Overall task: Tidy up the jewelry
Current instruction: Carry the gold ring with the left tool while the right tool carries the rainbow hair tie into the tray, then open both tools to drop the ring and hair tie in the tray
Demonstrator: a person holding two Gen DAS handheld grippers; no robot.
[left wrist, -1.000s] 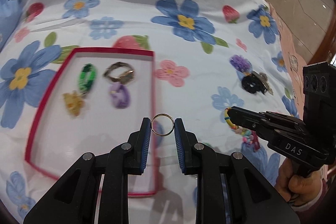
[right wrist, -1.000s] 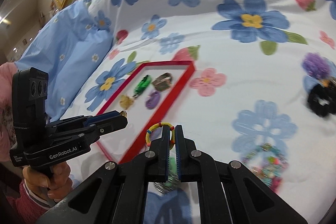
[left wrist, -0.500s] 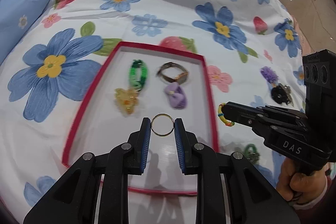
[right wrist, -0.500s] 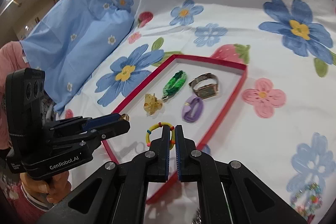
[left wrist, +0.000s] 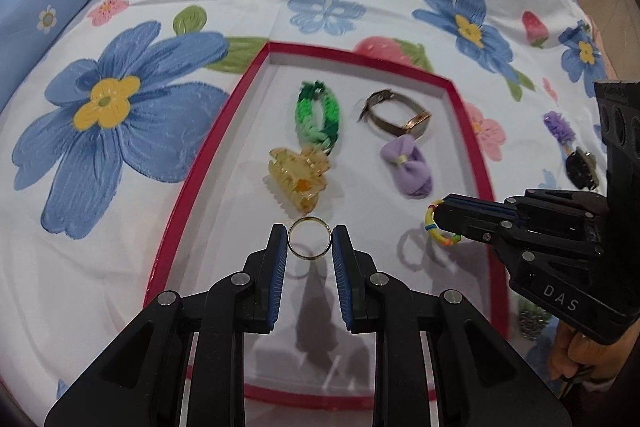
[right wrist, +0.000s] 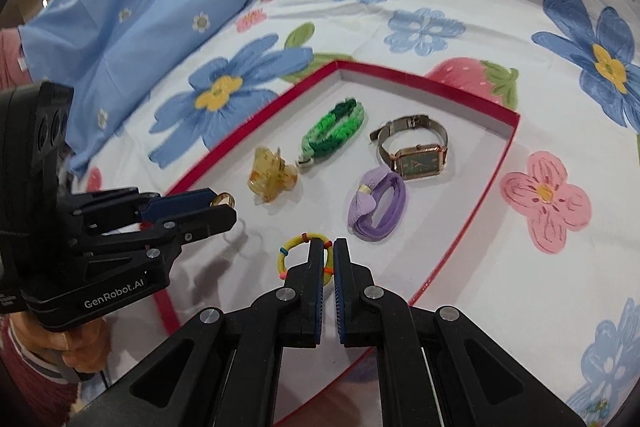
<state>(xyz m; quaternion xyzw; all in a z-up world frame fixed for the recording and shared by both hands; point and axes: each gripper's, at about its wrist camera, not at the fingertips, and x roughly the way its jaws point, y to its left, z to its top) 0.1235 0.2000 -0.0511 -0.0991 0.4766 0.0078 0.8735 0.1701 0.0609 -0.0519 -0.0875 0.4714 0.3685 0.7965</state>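
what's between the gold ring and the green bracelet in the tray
The amber hair claw lies between the gold ring and the green bracelet, clearest in the left wrist view.

Left gripper (left wrist: 310, 241): black body, blue-padded jaws set apart at the width of a thin gold metal ring (left wrist: 309, 238), which they pinch edge to edge; held low, pointing forward. Right gripper (right wrist: 328, 255): jaws nearly together, clamping one side of a small yellow beaded ring (right wrist: 305, 255). A bare hand (right wrist: 82, 345) grips the left unit's handle from below.
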